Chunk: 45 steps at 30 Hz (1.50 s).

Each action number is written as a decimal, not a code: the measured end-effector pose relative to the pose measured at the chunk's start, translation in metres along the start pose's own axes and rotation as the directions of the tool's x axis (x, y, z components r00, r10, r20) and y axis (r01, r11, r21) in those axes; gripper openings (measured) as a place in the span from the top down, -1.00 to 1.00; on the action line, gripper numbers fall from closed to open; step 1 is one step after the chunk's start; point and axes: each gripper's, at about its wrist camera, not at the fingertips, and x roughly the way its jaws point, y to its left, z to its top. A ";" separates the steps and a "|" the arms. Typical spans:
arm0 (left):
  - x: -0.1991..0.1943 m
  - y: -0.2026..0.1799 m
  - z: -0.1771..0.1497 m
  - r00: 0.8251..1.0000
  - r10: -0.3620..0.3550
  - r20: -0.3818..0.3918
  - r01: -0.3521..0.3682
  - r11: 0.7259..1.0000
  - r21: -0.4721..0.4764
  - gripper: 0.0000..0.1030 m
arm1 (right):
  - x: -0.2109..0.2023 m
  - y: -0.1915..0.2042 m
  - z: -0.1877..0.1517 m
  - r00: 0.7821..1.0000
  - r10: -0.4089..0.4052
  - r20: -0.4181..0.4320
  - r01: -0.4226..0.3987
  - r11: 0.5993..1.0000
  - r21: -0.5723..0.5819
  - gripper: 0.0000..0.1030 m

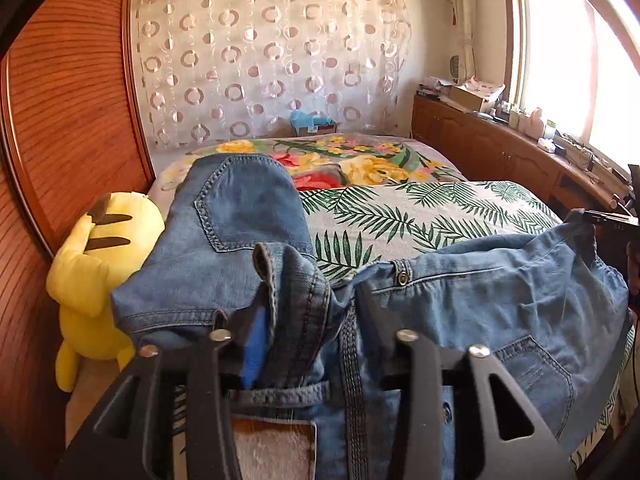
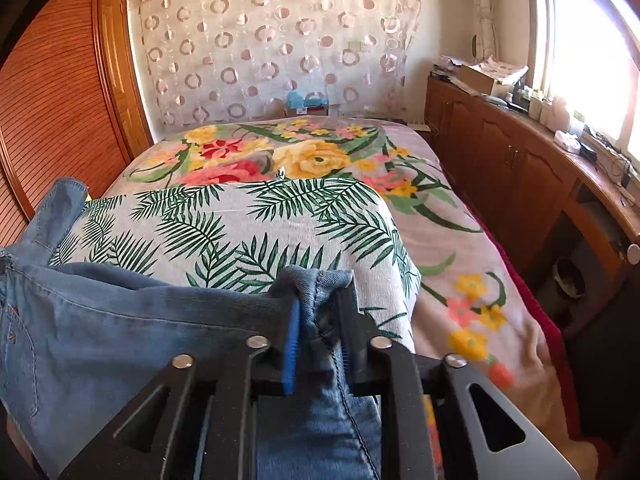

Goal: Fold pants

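Bed (image 2: 460, 208) big, flower blanket on top. Pants (image 1: 460, 292) soft, floppy, bit heavy, hang over bed's near edge at 6 o'clock. Left gripper (image 1: 304, 316) fingers pinch waistband fold. Right gripper (image 2: 320, 320) fingers pinch other waist corner. Best hold: thick waistband.

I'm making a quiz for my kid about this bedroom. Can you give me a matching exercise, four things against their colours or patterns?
Things:
1. pants
2. plush toy
3. bedspread
4. blanket

Descriptions:
A. bright yellow
B. green fern leaves on pale cloth
C. faded blue denim
D. big yellow and red flowers

Pairs: 1-C, 2-A, 3-B, 4-D
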 end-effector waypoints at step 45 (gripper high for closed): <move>-0.004 -0.181 -0.075 0.946 -0.275 -0.173 0.301 0.943 0.143 -0.68 | -0.102 -0.021 -0.113 1.000 0.013 0.009 -0.013 0.996 0.088 -0.06</move>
